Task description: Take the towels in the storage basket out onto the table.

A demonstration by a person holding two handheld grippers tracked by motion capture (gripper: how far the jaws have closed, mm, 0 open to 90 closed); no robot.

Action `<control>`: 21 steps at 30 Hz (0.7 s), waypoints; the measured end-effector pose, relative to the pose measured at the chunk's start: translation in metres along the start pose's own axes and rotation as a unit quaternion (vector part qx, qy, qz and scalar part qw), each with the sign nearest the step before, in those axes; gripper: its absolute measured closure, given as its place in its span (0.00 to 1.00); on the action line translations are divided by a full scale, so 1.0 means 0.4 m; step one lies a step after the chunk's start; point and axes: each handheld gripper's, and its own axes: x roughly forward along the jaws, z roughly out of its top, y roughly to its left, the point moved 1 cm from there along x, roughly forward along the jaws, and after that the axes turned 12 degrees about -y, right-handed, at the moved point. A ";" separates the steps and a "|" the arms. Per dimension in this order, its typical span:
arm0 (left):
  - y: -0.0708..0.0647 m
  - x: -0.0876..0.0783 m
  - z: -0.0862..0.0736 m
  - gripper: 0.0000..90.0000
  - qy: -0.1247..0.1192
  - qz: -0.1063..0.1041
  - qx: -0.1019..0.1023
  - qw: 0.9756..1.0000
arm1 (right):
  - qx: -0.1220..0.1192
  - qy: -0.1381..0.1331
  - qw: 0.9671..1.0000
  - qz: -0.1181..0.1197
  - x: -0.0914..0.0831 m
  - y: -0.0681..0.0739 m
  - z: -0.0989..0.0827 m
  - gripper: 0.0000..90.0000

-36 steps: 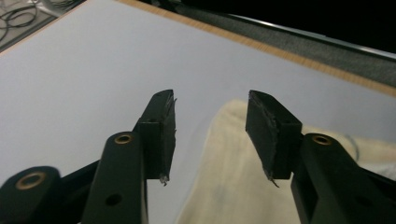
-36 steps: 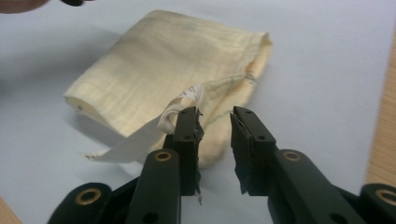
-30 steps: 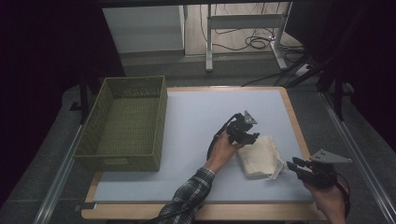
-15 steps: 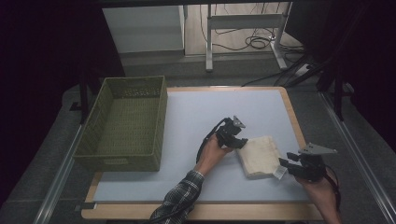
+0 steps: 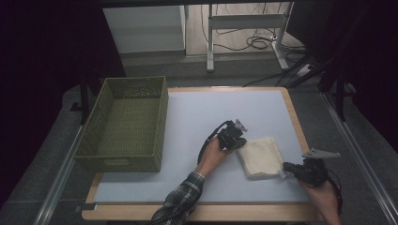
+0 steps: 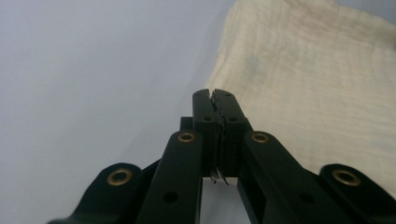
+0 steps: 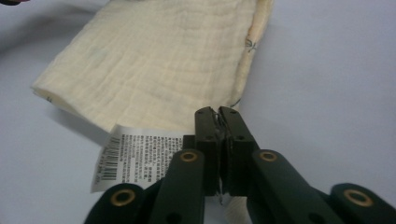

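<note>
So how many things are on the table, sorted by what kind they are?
Green woven basket: 1
Folded cream cloth with a white printed label: 1
Black two-jaw grippers, left gripper and right gripper, both shut at the cloth's corners: 2
Total: 4

High view looks down; gripper views close (sharing the cloth (image 5: 261, 156)).
</note>
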 end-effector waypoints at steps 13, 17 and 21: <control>0.029 -0.058 -0.010 0.96 -0.001 0.005 -0.018 1.000 | -0.036 -0.013 0.999 0.025 0.007 0.072 0.048 0.98; 0.028 -0.045 -0.019 0.76 0.006 0.016 -0.009 1.000 | -0.035 0.005 0.999 -0.003 0.021 0.050 0.027 0.89; 0.035 -0.051 -0.015 0.63 -0.007 0.020 -0.023 1.000 | -0.040 -0.010 0.999 -0.031 -0.001 0.041 0.028 0.71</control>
